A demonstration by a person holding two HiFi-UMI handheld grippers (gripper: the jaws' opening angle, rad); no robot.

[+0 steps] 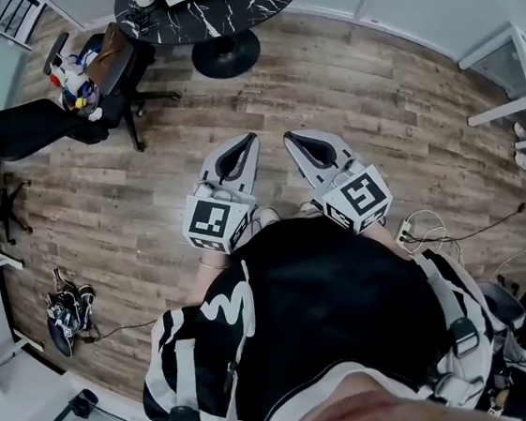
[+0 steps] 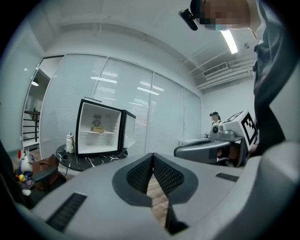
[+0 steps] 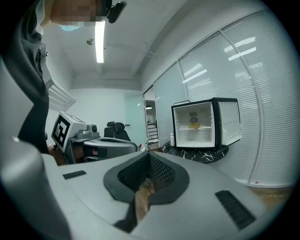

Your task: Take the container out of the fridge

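Tongs on both sides sat pressed together when I checked my feeds. The left gripper (image 2: pixel 153 155) had its two mesh pads (image 2: pixel 140 174) meeting along a line with nothing between them. The right gripper (image 3: pixel 149 154) looked the same, with only a sliver of wooden floor (image 1: pixel 344 92) showing below its closed tips. In the head view I saw both tools held out in front of the person's dark top, side by side and angled slightly toward each other. Their tips were near each other but apart, and each carried its marker cube (image 1: pixel 215 222) at the back. Neither tool touched anything. The fridge (image 2: pixel 100 133), a small black-cased box with a white inside, stood on a round black marble table (image 2: pixel 96 161) well ahead of both grippers, with its door swung open to the right. The container (image 2: pixel 98 130), a low yellowish tub, rested on the upper shelf inside, roughly in the middle. I made it out on that same shelf in the right gripper view too. A pale bottle (image 2: pixel 70 142) stood on the table just beside the fridge's left side. At the left of the head view a black office chair (image 1: pixel 18 129) stood near the table's foot, and a brown bag (image 1: pixel 110 45) lay on another seat close by.
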